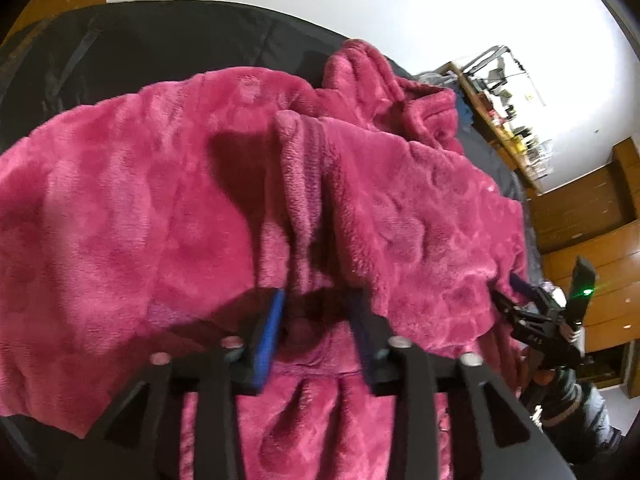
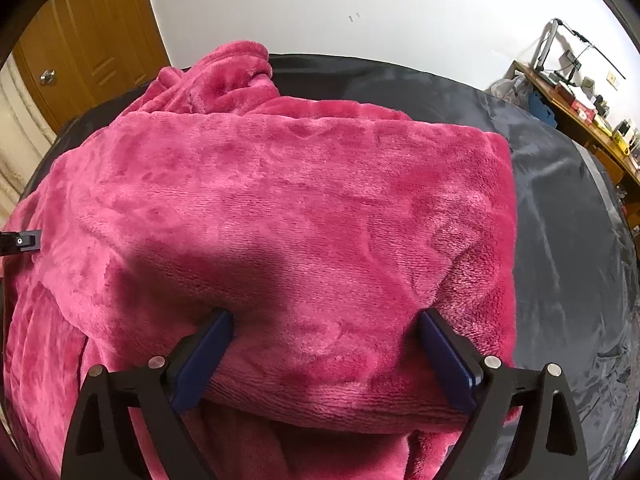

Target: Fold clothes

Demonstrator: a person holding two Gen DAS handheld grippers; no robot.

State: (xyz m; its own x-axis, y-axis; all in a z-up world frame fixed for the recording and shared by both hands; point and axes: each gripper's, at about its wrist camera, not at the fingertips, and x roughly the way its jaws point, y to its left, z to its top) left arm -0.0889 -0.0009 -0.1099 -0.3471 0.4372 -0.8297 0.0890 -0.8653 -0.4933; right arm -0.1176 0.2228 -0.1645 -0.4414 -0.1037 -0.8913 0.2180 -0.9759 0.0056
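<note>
Left hand-held gripper (image 1: 318, 312): jaws partly apart, straddling a raised fleece ridge, pads not visibly pinching it. Right hand-held gripper (image 2: 326, 344): jaws wide, a thick folded edge sat between the pads, no squeeze evident. Pink fleece garment (image 2: 280, 208) lay spread on the dark sheet (image 2: 560, 208), collar end bunched at 11 o'clock. Looked like mid-fold, both holds let go. Next likely needed: re-pinch an edge, carry it over, flatten the ridge.
</note>
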